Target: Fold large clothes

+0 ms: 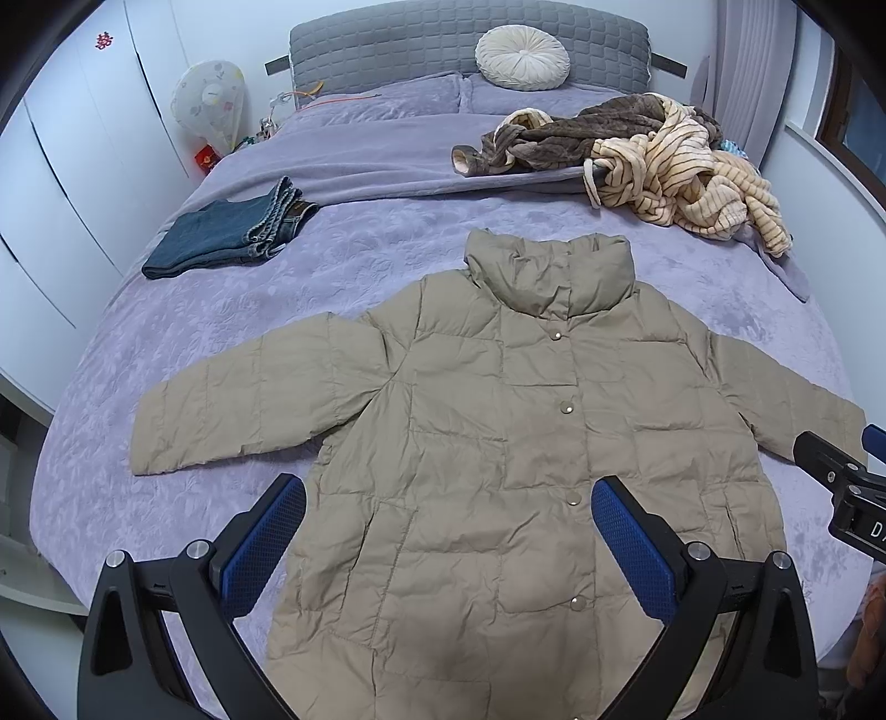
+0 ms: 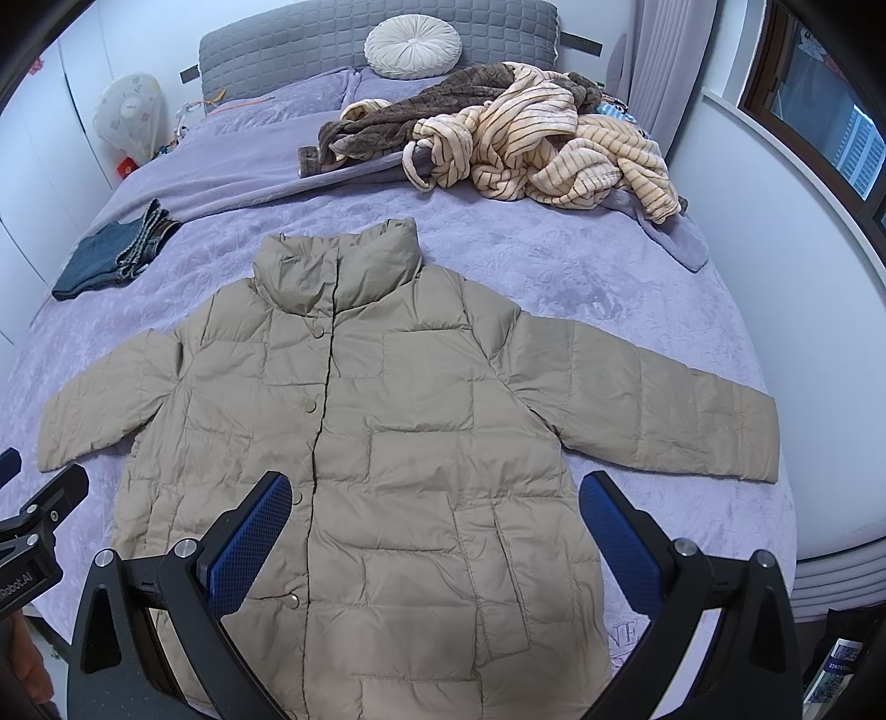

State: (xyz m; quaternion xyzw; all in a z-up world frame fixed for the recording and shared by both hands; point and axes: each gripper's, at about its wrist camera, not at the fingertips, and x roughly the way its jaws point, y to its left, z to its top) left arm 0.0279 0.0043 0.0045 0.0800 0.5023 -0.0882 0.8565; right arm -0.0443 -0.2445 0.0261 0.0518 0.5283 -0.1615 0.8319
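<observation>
Blue mesh pads line the fingers of the left gripper (image 1: 448, 526), whose jaws stand wide apart and grip nothing; they hang above the lower front of the khaki puffer jacket (image 1: 498, 443), one finger over its 9 o'clock hem edge and the other over the panel just past the snap placket. In the right wrist view the right gripper (image 2: 434, 526) shows the same spread, empty jaws, hovering above the jacket's lower half near its flap pocket (image 2: 498, 576). Each gripper shows at the edge of the other's view, the right at 3 o'clock in the left wrist view, the left at 9 o'clock in the right wrist view. The jacket lies flat and face up in the middle of the lavender bed cover (image 1: 387, 243), snapped shut, collar standing toward 12 o'clock, with both sleeves stretched out toward 9 and 3 o'clock. At about 10 o'clock from the jacket, well apart from it, rests a folded pair of jeans (image 1: 227, 232). Toward 1 o'clock sits a heap of crumpled clothes (image 1: 664, 160), brown plush tangled with cream striped fleece, on a folded-back grey blanket. Beyond them, at 12 o'clock, a round cream cushion (image 1: 522, 58) leans against the grey quilted headboard (image 1: 387, 44). A covered fan (image 1: 207, 105) stands at 10 o'clock beside white wardrobe doors.
</observation>
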